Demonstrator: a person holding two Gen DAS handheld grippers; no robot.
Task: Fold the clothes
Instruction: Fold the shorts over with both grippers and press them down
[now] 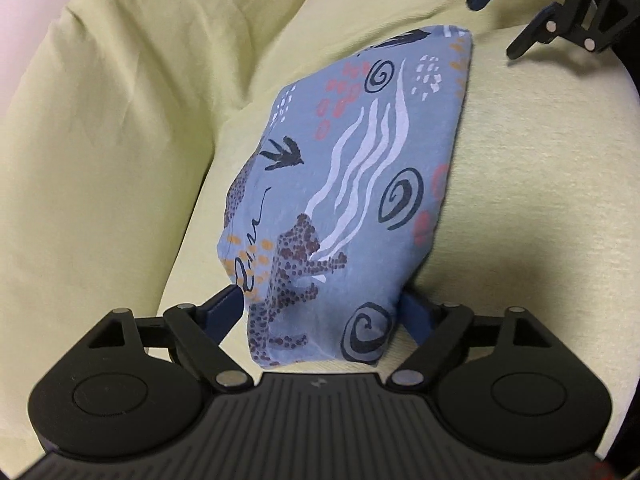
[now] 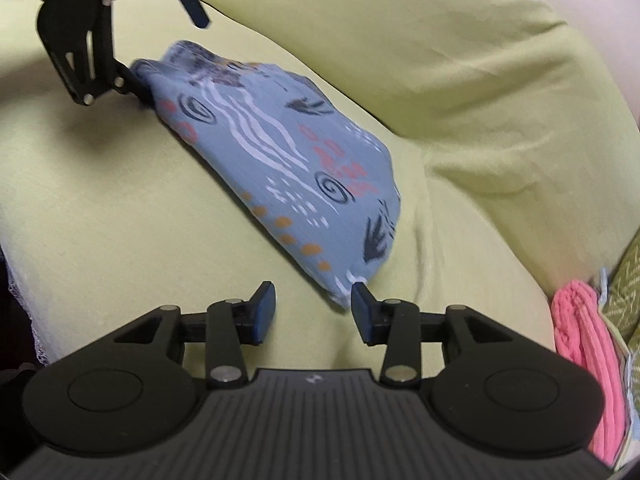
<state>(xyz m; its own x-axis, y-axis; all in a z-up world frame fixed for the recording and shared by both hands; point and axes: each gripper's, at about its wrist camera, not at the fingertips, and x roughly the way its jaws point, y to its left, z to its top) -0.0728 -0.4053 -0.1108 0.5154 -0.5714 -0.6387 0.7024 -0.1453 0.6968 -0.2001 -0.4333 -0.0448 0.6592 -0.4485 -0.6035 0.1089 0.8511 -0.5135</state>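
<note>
A folded blue-grey patterned cloth (image 1: pixel 352 168) lies on the yellow-green sofa seat (image 1: pixel 520 200). Its near end lies between the fingers of my left gripper (image 1: pixel 320 312). The jaws stand wide apart on either side of the cloth, not pinching it. In the right wrist view the cloth (image 2: pixel 288 160) lies ahead, with the left gripper (image 2: pixel 160 40) at its far end. My right gripper (image 2: pixel 314 308) is open and empty, its right fingertip (image 2: pixel 362 300) just at the cloth's near corner. It also shows in the left wrist view (image 1: pixel 516 16) beyond the cloth's far end.
The sofa's back cushion (image 2: pixel 440 40) rises behind the cloth. A pink knitted garment (image 2: pixel 588 360) lies at the right of the seat, next to a green patterned item (image 2: pixel 624 284). A white lace edge (image 2: pixel 24 300) hangs at the seat's left front.
</note>
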